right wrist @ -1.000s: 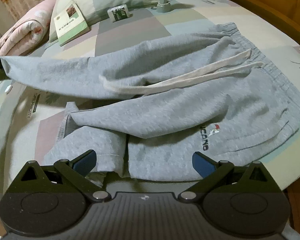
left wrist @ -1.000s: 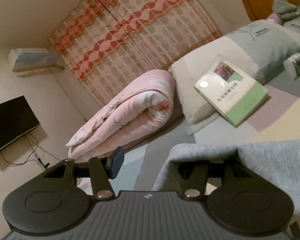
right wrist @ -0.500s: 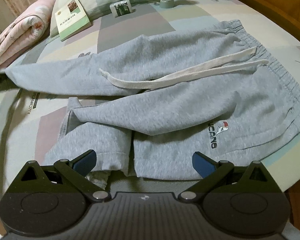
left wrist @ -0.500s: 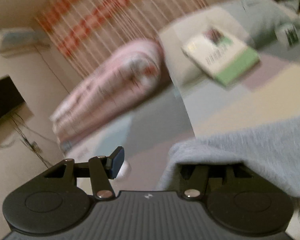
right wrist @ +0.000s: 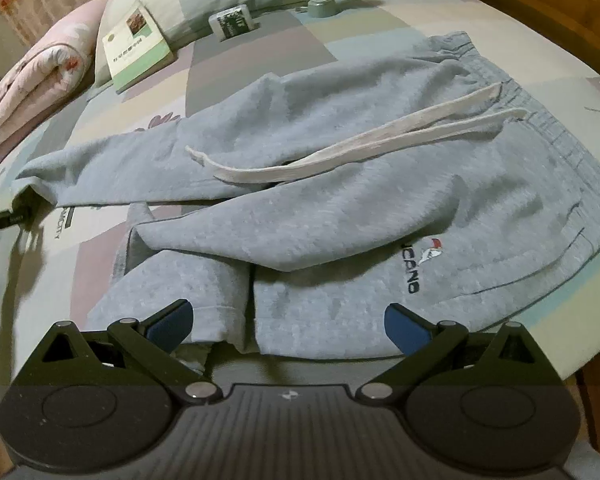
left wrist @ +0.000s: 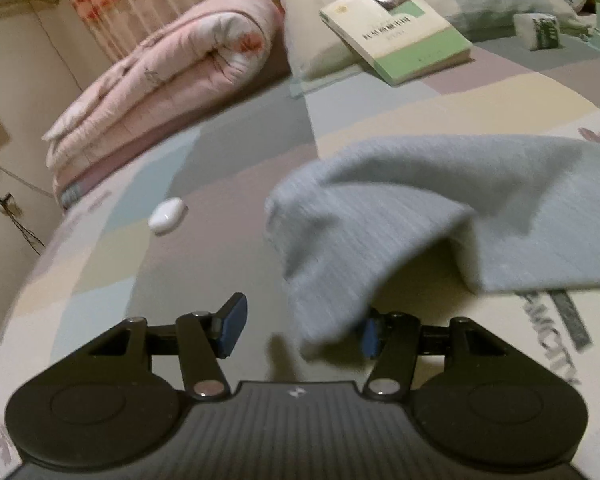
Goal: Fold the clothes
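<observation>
Lowered since before, left gripper (left wrist: 300, 330) drapes sweatpants (right wrist: 340, 184) leg, unpinched; right gripper (right wrist: 288, 322) gapes wide.

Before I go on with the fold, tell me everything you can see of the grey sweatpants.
The grey sweatpants look like soft fleece and lie spread on the patchwork bedsheet. The gathered waistband is at the right, with a long white drawstring trailing across the upper leg. A small dark logo sits near the hip. The lower leg is folded back on itself. The upper leg's cuff drapes over one finger of the left gripper, whose jaws stand apart.
</observation>
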`<state>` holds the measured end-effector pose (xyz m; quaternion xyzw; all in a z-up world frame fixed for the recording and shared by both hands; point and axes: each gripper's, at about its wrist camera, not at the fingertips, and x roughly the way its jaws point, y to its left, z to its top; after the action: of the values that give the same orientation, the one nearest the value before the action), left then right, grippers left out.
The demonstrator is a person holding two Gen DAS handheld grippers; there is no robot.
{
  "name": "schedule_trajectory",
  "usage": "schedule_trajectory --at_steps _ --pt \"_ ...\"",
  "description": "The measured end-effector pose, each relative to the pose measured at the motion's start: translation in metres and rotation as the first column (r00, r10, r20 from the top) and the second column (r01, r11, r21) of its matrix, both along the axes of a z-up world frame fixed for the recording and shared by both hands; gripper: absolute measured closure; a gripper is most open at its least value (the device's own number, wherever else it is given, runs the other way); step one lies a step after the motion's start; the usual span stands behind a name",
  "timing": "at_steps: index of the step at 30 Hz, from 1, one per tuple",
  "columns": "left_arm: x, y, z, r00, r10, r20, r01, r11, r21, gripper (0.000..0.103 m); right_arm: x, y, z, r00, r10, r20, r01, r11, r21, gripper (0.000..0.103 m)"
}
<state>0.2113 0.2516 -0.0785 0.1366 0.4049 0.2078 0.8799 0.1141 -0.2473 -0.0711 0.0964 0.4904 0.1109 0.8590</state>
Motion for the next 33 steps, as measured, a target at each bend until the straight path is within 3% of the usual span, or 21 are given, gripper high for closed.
schedule_trajectory --at_steps 6,10,18,26,33 --pt "-0.016 -0.029 -0.001 0.996 -0.070 -0.053 0.066 0.996 -0.066 0.037 -0.005 -0.016 -0.001 1.000 -0.023 0.012 0.023 0.999 0.046 0.000" --pt "-0.027 -0.048 0.002 0.995 -0.092 -0.047 0.086 0.989 -0.119 0.033 -0.010 -0.025 0.000 0.999 -0.034 0.025 0.032 0.997 0.064 0.000" --pt "-0.051 -0.105 0.010 0.978 -0.202 -0.053 0.196 0.974 -0.111 0.026 -0.028 -0.035 0.003 0.998 -0.020 0.063 0.015 0.998 0.065 0.000" --pt "-0.076 -0.162 0.021 0.941 -0.336 -0.039 0.329 0.936 -0.128 0.021 -0.043 -0.034 0.010 0.996 -0.010 0.093 0.005 0.998 0.063 0.000" --pt "-0.108 -0.207 0.029 0.892 -0.450 -0.045 0.441 0.888 -0.132 0.020 -0.053 -0.028 0.013 0.996 -0.020 0.088 0.016 0.999 0.047 0.000"
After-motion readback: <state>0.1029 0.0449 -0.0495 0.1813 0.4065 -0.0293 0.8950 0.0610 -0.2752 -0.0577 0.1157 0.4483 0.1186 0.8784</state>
